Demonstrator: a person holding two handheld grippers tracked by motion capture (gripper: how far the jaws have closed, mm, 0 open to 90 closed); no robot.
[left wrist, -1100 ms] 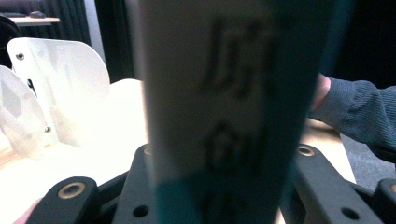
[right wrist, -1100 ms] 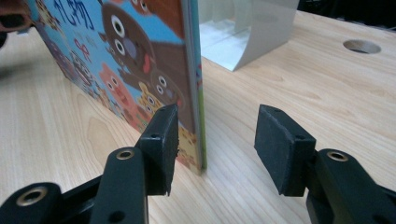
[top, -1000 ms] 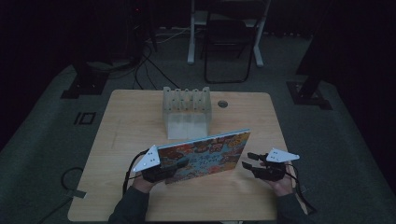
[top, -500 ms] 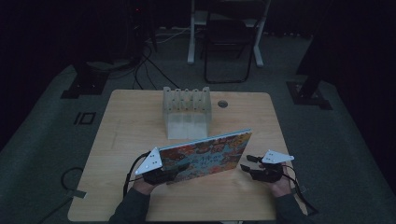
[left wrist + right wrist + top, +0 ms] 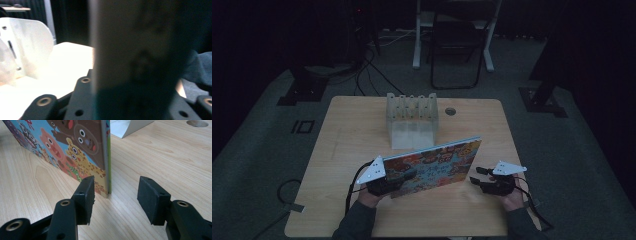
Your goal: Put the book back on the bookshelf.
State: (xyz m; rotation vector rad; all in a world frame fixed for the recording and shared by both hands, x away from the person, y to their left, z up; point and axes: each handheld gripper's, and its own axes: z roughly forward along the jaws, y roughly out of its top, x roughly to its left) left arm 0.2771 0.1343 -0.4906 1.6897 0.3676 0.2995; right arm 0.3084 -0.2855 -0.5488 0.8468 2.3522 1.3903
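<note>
Your left gripper (image 5: 404, 176) view is mostly a blurred book (image 5: 140, 57) cover, too close to focus, so you can't read pad contact there. From above, its fingertips are hidden behind that cover; probably clamped on it. The white rack (image 5: 27, 50) is cut off at the frame's left edge. Ahead of your right gripper (image 5: 116, 192), the book's top and far end run out of frame.

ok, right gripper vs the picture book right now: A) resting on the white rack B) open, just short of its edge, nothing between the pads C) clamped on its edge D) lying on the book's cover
B: in the right gripper view the right gripper stands open, with the upright picture book edge just ahead of the gap and only table between the pads.
</note>
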